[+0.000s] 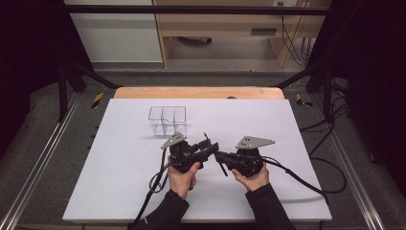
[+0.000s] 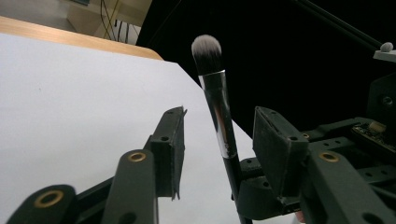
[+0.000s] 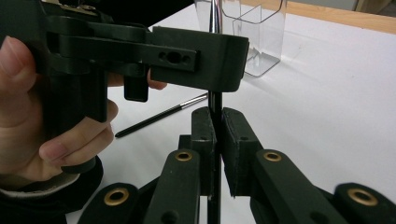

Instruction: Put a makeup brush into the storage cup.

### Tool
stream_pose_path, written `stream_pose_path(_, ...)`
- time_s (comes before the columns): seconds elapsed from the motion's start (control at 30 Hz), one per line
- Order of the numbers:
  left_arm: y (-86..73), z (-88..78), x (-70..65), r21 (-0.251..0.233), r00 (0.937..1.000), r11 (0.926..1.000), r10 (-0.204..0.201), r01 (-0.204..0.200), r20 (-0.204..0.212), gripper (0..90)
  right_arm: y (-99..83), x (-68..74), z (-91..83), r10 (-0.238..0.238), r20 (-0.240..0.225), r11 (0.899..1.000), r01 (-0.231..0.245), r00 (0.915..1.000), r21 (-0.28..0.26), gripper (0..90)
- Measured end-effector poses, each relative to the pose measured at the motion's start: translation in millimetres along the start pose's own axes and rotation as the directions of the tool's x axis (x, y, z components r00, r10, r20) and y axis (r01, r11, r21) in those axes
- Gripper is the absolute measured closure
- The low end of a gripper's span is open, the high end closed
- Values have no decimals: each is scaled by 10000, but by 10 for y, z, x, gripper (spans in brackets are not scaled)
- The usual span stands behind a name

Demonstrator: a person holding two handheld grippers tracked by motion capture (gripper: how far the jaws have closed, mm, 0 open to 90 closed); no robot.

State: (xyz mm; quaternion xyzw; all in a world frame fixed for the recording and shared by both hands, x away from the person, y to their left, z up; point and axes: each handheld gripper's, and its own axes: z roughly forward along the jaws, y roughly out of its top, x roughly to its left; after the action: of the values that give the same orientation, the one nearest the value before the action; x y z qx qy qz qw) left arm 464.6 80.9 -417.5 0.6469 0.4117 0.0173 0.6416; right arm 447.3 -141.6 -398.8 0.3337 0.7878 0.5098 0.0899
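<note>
Fingers of the right gripper (image 3: 218,140) pinch an unlabelled makeup brush (image 2: 219,107).

No text, label, brand, number or sign can be read on anything in these views.

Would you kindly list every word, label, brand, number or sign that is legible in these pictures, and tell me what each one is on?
No legible text: the makeup brush has no readable print on its handle or ferrule.
The clear organizer carries no label.
The white table sheet is unmarked.
The yellow-and-black striped markers on the floor bear stripes, no words.
</note>
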Motion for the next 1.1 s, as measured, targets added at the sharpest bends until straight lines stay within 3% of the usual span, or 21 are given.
stream_pose_path(0.3, -25, -3, -27, -182, 10000, 9998, 56, -57, -53, 642, 2, 0, -5, 5, 9, 10000, -5, 10000, 6, 842)
stream_pose_path(0.67, -54, 1, -23, -272, 9993, 9990, -368, 367, -29, 738, 3, 2, -5, -6, 0, 10000, 6, 10000, 41, 842)
stream_pose_path(1.1, -77, -5, -26, -520, 9962, 9955, -768, 789, 419, 820, 5, 8, -5, -49, -27, 10000, 49, 10000, 36, 842)
